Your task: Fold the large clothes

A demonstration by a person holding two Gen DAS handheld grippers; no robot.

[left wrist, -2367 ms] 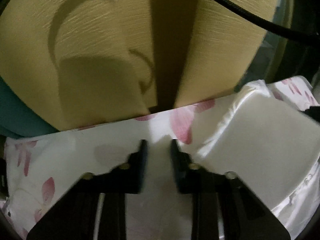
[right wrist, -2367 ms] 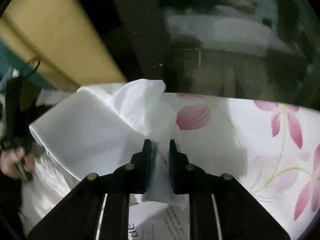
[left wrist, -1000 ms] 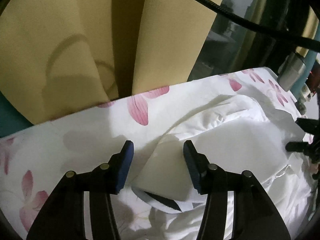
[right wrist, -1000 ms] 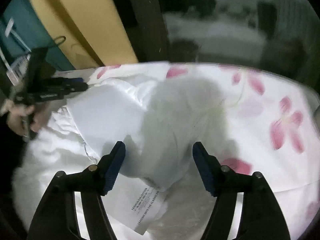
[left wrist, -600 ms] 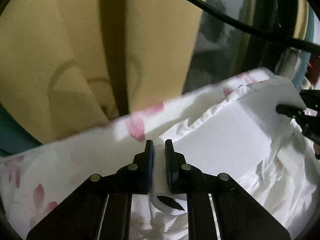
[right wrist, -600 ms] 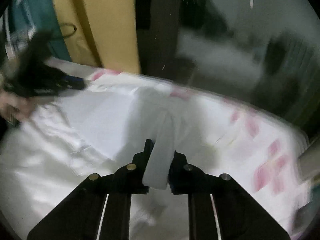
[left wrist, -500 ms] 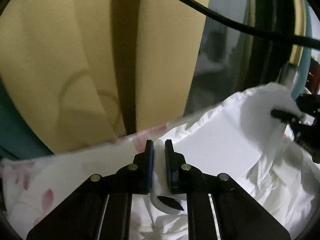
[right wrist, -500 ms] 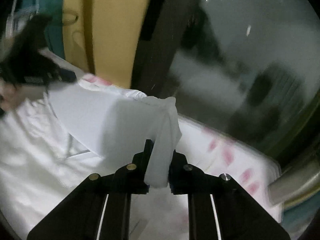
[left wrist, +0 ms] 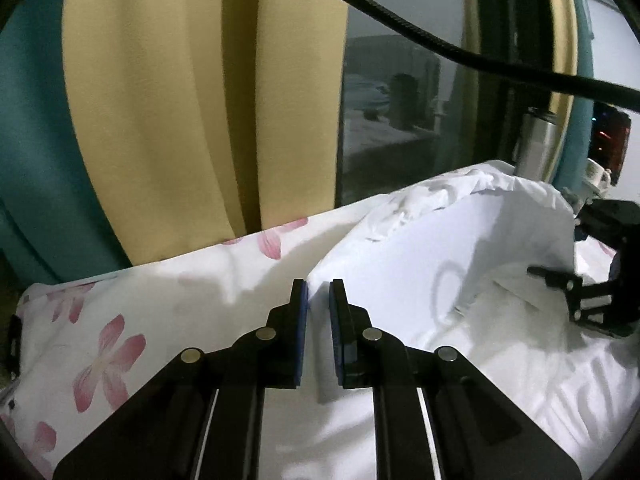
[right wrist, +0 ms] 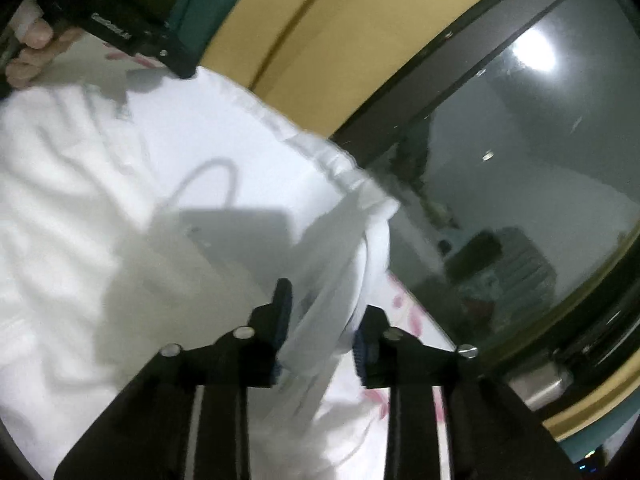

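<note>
A large white garment (left wrist: 440,248) lies bunched on a bed sheet printed with pink flowers (left wrist: 120,320). My left gripper (left wrist: 318,292) is shut on a folded edge of it, and the white cloth runs up between the blue pads. At the right edge of this view my right gripper (left wrist: 560,280) sits by the far end of the same fold. In the right wrist view the right gripper (right wrist: 324,308) is tilted and its jaws are opening. A hanging strip of the garment (right wrist: 120,200) is still between them. The left gripper (right wrist: 120,28) and a hand (right wrist: 32,48) show at top left.
Yellow curtains (left wrist: 160,120) and a teal curtain (left wrist: 32,140) hang behind the bed. A dark window (right wrist: 520,160) with a black frame runs along the far side. A black cable (left wrist: 400,16) crosses overhead. A metal cylinder (left wrist: 536,144) stands at the back right.
Both grippers closed on the garment's edge and carried it up and across the bed. The right gripper has rolled over, and its jaws have since parted.
</note>
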